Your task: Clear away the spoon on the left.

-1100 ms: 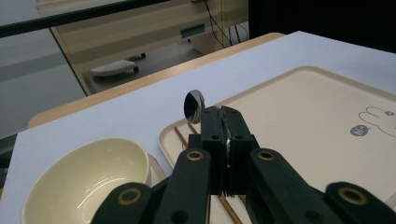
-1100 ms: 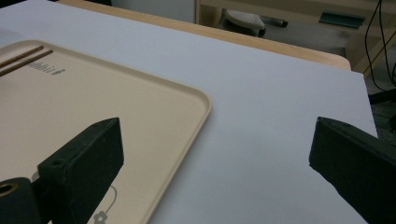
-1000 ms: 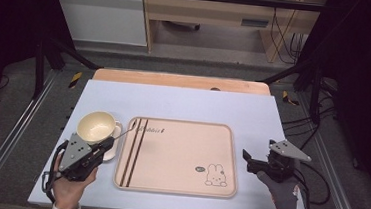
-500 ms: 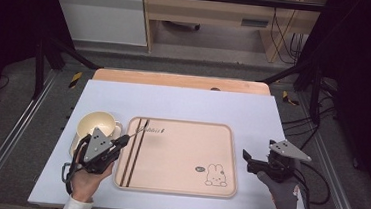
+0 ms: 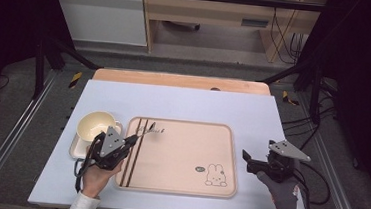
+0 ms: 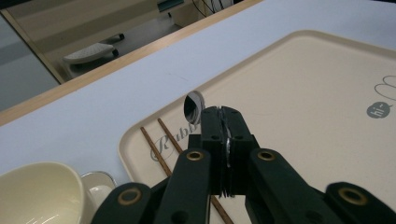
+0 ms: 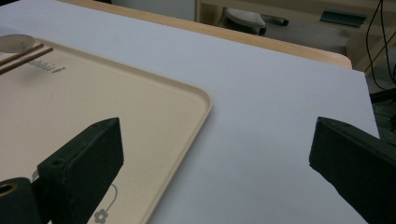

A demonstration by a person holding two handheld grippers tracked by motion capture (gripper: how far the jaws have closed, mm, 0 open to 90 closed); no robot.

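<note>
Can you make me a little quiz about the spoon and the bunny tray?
1. True or false: the left gripper is shut on the spoon.
2. How do the right gripper's jaws stand: A) wide open B) shut on the cup C) shut on the tray?
3. What stands left of the tray in the high view?

Key: 1. True, the spoon's bowl sticks out past the closed jaws. 2. A. 3. A cream cup on a small dish.

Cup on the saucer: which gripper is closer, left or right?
Left. The left gripper, shut on a spoon, sits just beside the cup at the tray's left edge; the right gripper waits beyond the tray's far side.
</note>
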